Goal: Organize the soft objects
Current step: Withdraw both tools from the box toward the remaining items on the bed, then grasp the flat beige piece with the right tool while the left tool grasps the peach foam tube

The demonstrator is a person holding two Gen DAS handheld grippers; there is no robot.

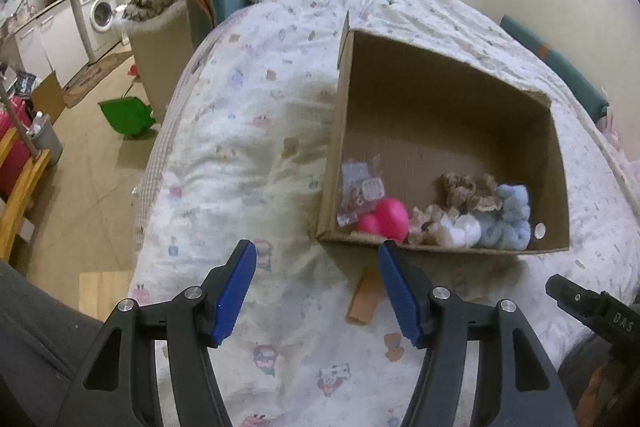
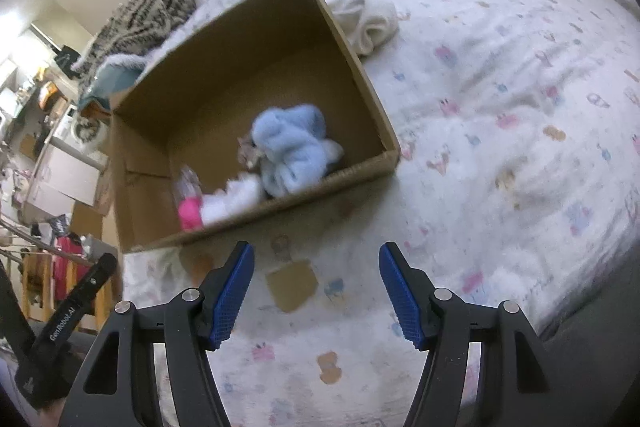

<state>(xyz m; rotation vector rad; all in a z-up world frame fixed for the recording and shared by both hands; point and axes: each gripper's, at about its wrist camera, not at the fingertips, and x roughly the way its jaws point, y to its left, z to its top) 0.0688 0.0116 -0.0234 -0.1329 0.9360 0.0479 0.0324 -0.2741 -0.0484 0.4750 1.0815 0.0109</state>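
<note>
The cardboard box (image 1: 440, 99) sits open on the printed quilt (image 1: 248, 131), and along its near wall lie the soft things already in: a pale blue plush (image 1: 512, 219), a white fluffy piece (image 1: 460, 231), a brown frilly one (image 1: 468, 191) and a pink toy (image 1: 386, 219). From my right claw (image 2: 316, 287), one cream cloth bundle (image 2: 370, 21) lies outside, touching the box's far corner at one o'clock. Both my claws stand wide and empty; my left claw (image 1: 316, 291) hovers just short of the box. I judge a fresh pick is due: reach past the box's right side and close on that bundle.
</note>
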